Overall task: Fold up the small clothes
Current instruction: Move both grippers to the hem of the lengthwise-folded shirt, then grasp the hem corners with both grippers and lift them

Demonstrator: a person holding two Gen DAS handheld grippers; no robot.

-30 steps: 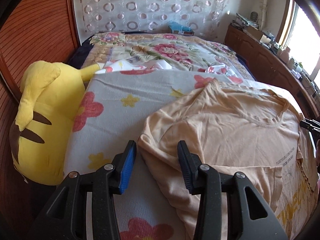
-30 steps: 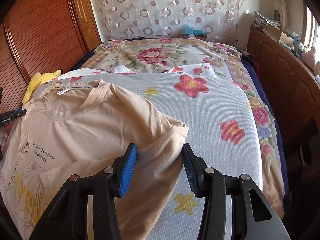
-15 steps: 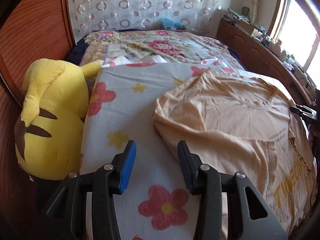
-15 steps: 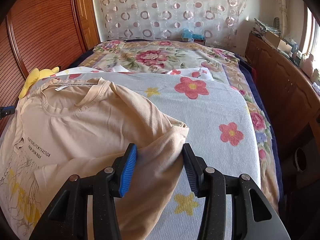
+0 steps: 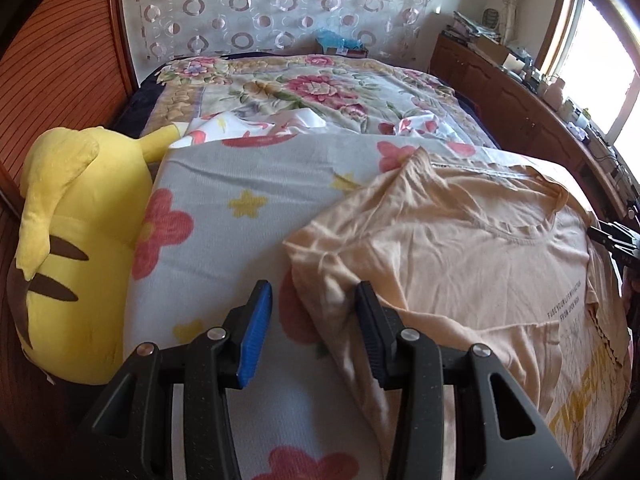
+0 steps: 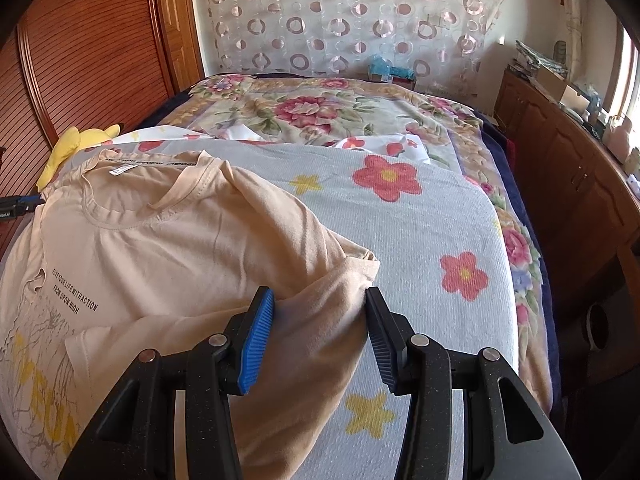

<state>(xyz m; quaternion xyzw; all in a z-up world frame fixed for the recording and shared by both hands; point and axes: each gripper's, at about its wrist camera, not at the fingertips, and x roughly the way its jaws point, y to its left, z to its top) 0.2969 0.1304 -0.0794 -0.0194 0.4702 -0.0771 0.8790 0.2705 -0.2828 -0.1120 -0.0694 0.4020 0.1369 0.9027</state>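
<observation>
- Step in hand, as I read it: lining up on the two sleeves of the peach t-shirt [image 6: 172, 248] so both sides can be folded in toward the middle. No fold is made yet; the shirt lies front up, mostly flat, on the flowered grey blanket [image 6: 420, 216] on the bed, neckline at the far end.
- Right gripper [image 6: 320, 332]: the bunched sleeve sits between the jaws, which are closing on it. The fabric fills the gap, but I wouldn't call it a firm pinch yet.
- Left gripper [image 5: 308, 328]: jaws apart, only the sleeve's outer edge between them, next to the inner pad; the rest of the gap shows bare blanket.
- Next move, I guess: left gripper needs to slide further over its sleeve, then both clamp and carry the sides inward without dragging the whole shirt.
- Count: one t-shirt, two grippers, one yellow plush toy [image 5: 68, 248] beside the blanket, one blanket over a floral bedspread [image 5: 312, 88].
</observation>
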